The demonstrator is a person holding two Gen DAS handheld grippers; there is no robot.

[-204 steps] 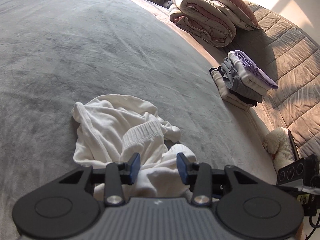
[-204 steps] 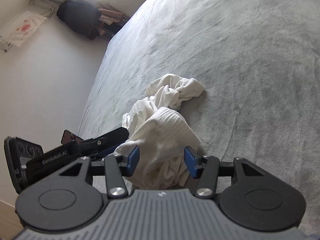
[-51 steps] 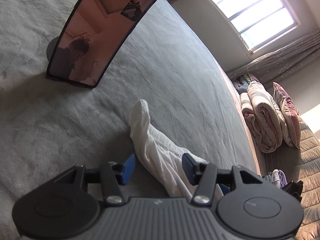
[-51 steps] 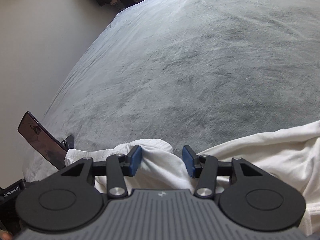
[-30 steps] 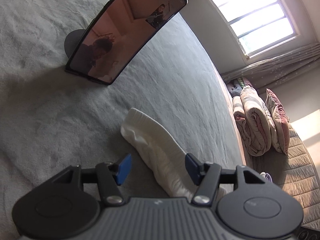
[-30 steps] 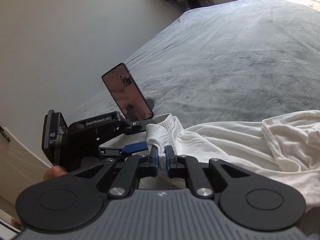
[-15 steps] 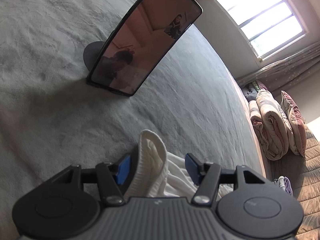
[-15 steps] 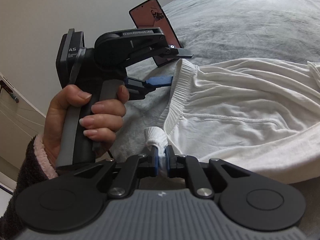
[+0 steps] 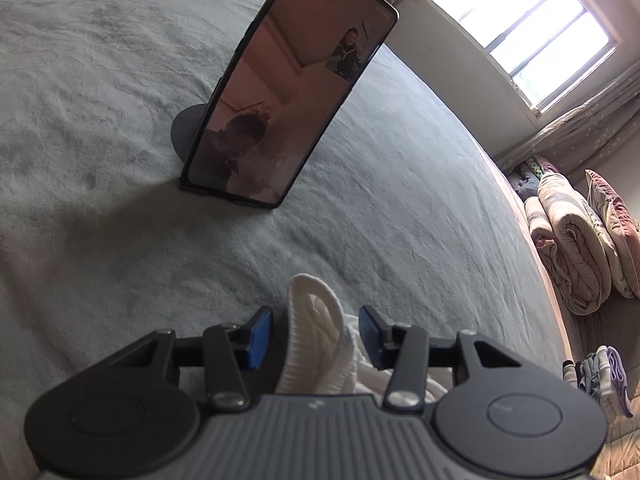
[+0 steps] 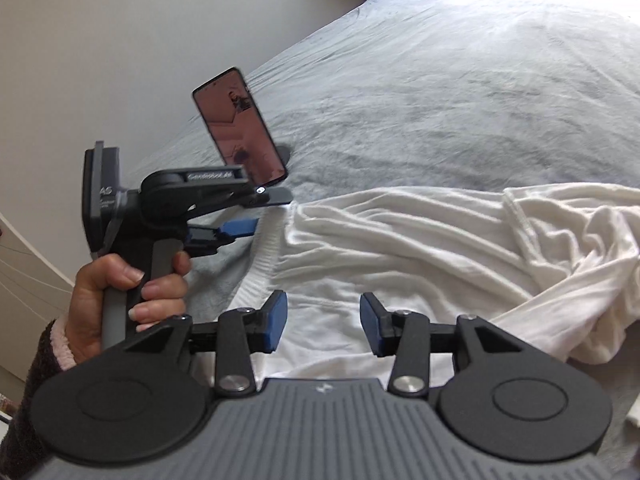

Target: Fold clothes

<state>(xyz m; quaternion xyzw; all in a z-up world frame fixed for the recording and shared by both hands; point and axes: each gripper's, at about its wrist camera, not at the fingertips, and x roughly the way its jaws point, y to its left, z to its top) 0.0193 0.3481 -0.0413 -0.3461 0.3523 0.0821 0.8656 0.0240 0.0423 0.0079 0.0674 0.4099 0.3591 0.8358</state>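
A white garment (image 10: pixel 420 248) lies spread and wrinkled on the grey bed (image 10: pixel 440 80), its ribbed waistband (image 10: pixel 264 264) at the left. My right gripper (image 10: pixel 324 320) is open just above the fabric near the waistband and holds nothing. In the left wrist view the waistband's end (image 9: pixel 316 308) stands up between the fingers of my left gripper (image 9: pixel 315 334), which are wide apart and do not pinch it. The right wrist view also shows the left gripper (image 10: pixel 264 212) open at the waistband's far end, held by a person's hand (image 10: pixel 120 292).
A phone on a round stand (image 9: pixel 288 92) sits upright on the bed just beyond the waistband, also seen as the phone (image 10: pixel 240 132). Rolled quilts (image 9: pixel 576 248) and a small stack of folded clothes (image 9: pixel 600 372) lie at the right. A wall (image 10: pixel 120 40) borders the bed.
My right gripper has opened and let go of the waistband corner it pinched. The garment now lies lower and flatter. The left gripper stays open around the waistband's end.
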